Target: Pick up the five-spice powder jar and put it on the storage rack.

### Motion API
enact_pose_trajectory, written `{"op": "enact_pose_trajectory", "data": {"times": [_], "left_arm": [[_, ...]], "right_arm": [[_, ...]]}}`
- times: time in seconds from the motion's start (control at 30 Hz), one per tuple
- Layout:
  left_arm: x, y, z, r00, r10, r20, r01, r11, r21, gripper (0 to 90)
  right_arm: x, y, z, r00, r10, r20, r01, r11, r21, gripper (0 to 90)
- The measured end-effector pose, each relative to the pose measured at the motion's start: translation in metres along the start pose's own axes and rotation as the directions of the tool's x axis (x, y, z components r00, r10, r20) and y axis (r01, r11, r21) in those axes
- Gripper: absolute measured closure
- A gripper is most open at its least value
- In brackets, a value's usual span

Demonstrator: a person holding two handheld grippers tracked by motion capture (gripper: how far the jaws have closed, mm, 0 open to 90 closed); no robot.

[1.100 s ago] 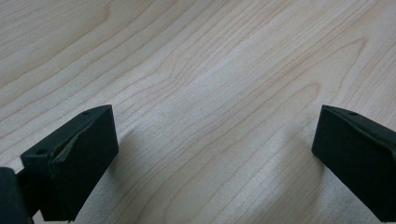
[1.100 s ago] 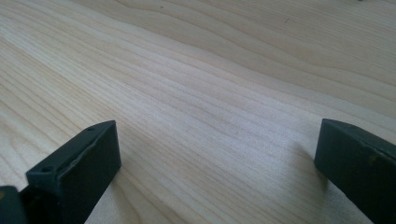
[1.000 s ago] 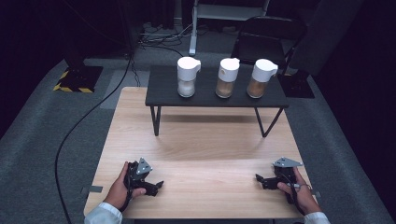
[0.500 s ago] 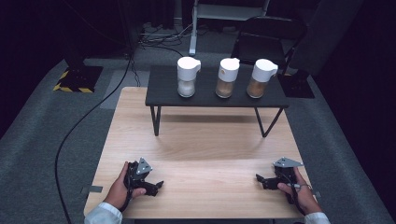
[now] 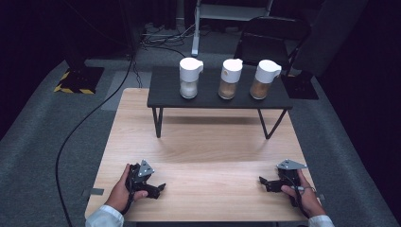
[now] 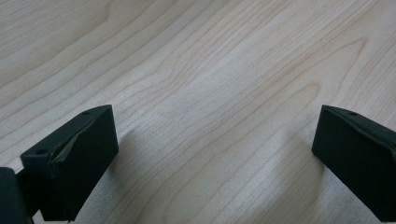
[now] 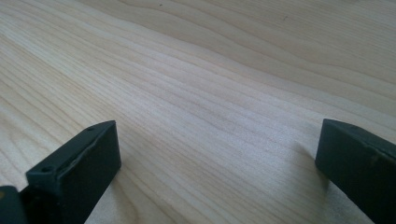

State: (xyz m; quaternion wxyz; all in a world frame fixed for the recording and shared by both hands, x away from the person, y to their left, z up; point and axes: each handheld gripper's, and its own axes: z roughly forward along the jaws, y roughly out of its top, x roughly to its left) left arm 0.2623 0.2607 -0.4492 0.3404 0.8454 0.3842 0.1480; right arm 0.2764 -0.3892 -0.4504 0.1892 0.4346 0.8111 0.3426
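High view: nothing had shifted since a second earlier, so we judged the work not started. Left gripper and right gripper rested on the wooden table, well apart from the three white-lidded jars on the black riser: left jar with white grains, middle jar and right jar with brown ones. Left gripper view: we saw jaws spread wide, nothing between them. Right gripper view: same, gaping over bare wood.

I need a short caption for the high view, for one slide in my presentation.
Two hand-held grippers, left gripper and right gripper, rest open on a wooden table before three lidded jars on a black stand.
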Motion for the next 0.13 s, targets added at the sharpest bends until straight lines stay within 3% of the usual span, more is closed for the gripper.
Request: {"op": "enact_pose_trajectory", "data": {"times": [0.13], "left_arm": [[0.0001, 0.0003, 0.0, 1.0, 0.0, 0.0, 0.0, 1.0, 0.002, 0.0]], "right_arm": [[0.0, 0.0, 0.0, 1.0, -0.001, 0.0, 0.001, 1.0, 0.0, 0.0]]}}
